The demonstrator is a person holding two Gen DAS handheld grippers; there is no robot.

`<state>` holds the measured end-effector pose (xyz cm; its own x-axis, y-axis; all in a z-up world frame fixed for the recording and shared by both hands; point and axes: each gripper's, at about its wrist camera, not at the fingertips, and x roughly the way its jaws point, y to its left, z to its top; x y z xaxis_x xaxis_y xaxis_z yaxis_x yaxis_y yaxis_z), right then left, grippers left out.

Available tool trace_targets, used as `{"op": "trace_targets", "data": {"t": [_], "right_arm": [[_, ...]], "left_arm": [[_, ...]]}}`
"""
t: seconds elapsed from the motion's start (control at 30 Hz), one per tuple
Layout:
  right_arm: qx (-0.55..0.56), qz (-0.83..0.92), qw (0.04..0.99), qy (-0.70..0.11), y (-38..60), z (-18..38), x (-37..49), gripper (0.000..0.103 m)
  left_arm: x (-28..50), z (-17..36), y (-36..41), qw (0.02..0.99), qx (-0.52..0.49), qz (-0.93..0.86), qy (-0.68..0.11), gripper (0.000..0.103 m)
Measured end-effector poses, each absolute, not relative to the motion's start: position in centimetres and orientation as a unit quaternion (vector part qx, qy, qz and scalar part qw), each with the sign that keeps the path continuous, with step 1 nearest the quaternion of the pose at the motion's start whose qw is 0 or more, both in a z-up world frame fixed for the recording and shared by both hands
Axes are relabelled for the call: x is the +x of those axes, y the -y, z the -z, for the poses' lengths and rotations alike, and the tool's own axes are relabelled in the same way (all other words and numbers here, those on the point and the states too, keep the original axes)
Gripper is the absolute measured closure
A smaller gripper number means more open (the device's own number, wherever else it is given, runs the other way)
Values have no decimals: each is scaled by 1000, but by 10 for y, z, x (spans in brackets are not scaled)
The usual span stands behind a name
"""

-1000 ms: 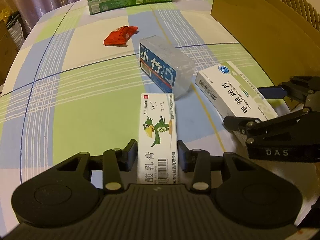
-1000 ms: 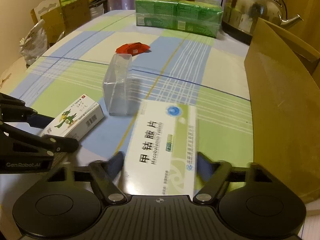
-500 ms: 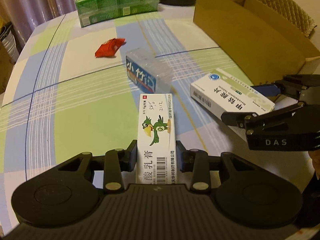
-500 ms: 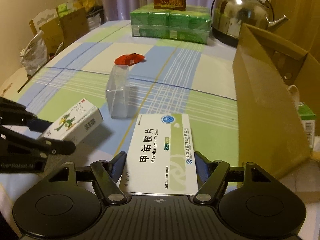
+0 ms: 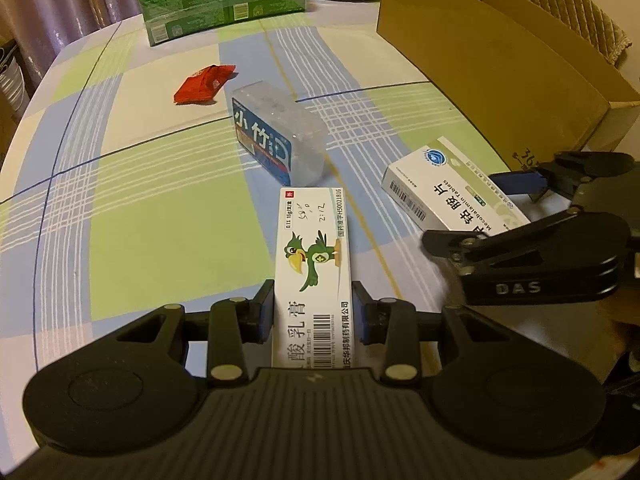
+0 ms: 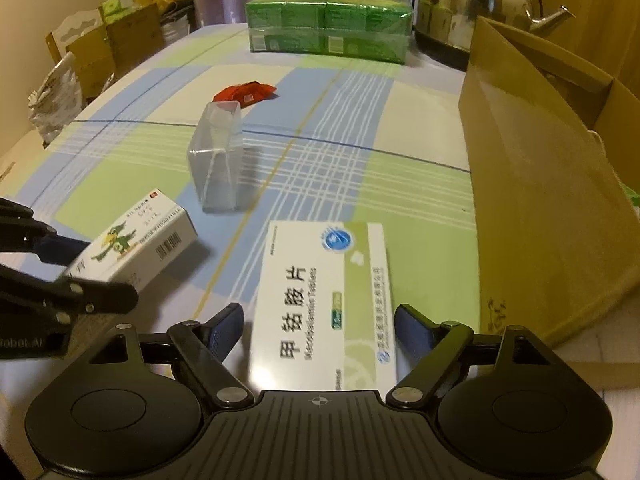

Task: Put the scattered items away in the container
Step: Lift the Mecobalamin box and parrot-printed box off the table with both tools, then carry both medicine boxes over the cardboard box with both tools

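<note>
My left gripper (image 5: pixel 312 312) is shut on a narrow white box with a green parrot (image 5: pixel 312 256), its pads pressed against both long sides. The same box (image 6: pixel 132 240) shows at the left of the right wrist view, just above the table. A wider white tablet box (image 6: pixel 324 292) lies between the fingers of my right gripper (image 6: pixel 320 320). It looks blurred. A narrow gap shows at the left pad (image 6: pixel 228 324), so this gripper is open. The brown cardboard carton (image 6: pixel 540 180) stands open-topped just to the right.
A clear plastic box with a blue label (image 5: pixel 276 136) and a red wrapper (image 5: pixel 204 84) lie further out on the checked tablecloth (image 5: pixel 140 200). Green wrapped packs (image 6: pixel 328 28) and a steel kettle (image 6: pixel 476 4) stand at the far edge. The carton wall (image 5: pixel 500 60) bounds the right side.
Both views rose half a second ago and have since sunk back toward the table. The right fingers have spread slightly off the tablet box. The left grip is unchanged.
</note>
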<state>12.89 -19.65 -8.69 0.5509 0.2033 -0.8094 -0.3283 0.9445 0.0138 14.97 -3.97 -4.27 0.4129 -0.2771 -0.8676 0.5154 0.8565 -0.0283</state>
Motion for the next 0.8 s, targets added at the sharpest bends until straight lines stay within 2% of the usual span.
{"op": "trace_targets", "data": {"t": [0.07,0.1,0.8], "right_arm": [[-76,-151,877,-450,193,90,131,24],[-81,-147,877,-450,192,91,131,35],[-32,-104,909,-403,219,40,65,35]], "left_arm": [[150,44,41,830,124,240,-489,70],[149,45,41,829,125,241,-489,70],[118,7,64,838,113,300,-442,70]]}}
